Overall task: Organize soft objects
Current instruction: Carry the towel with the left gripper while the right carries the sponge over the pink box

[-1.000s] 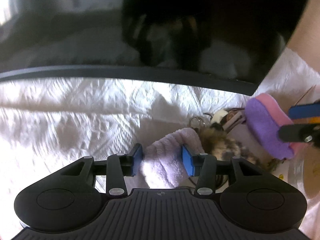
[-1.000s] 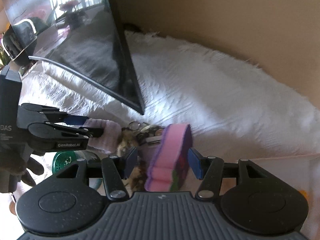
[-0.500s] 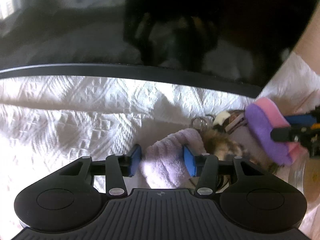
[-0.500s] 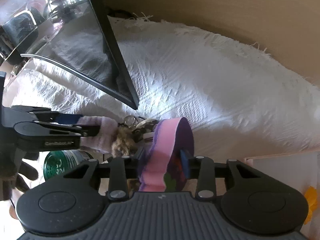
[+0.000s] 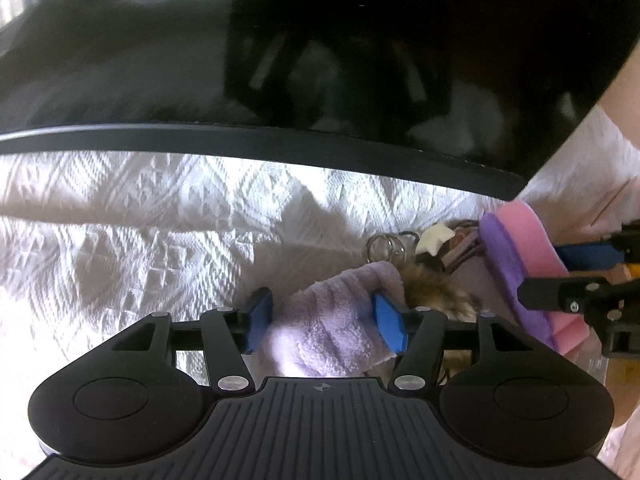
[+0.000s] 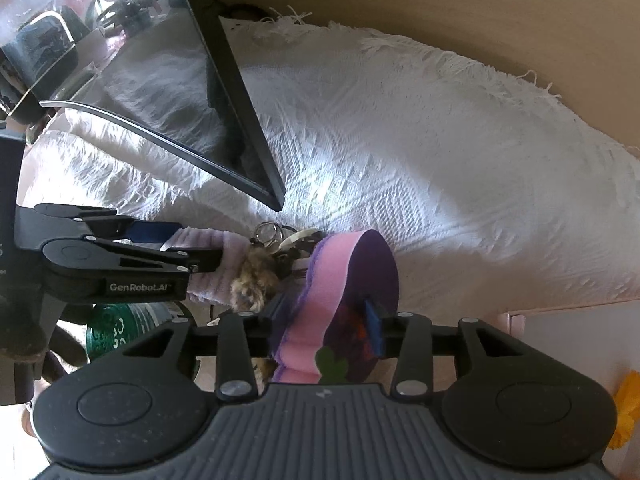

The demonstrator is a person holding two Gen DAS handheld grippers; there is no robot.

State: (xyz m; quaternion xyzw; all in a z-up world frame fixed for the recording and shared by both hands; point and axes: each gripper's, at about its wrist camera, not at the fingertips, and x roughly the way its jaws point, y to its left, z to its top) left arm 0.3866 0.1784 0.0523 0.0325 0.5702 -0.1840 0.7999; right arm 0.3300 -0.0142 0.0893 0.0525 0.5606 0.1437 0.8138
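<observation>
Two handheld tools work side by side over a white woven bedspread [image 6: 420, 168], in front of a dark monitor [image 5: 280, 60] standing on it. The left tool [image 5: 326, 318] is clamped on a rolled lilac terry towel [image 5: 336, 320], its blue pads pressed into both flanks of the roll. The right tool [image 6: 324, 322] pinches a pink-and-purple foam pad [image 6: 344, 292] held on edge, bowed between the fingers; its jaws are easing open, though the pads appear to be on the foam.

Both pieces look light and yielding. The towel should compress and may unroll, so a hold across the middle of the roll suits it. The foam bends under pressure and is best taken across its thickness near the centre, since an edge hold could let it fold or spring free.

Between them, at 3 o'clock of the towel, lies a brown fur pompom keychain [image 5: 436, 296] with metal rings [image 5: 386, 246].

The left wrist view shows the towel's pile and both pads in contact. Only the right wrist view shows a green lid [image 6: 120, 326] at 8 o'clock, the bedspread's fringed far edge against a tan wall [image 6: 440, 8], a pale box edge [image 6: 568, 320] at 3 o'clock, and something yellow [image 6: 628, 408], possibly another soft item.
</observation>
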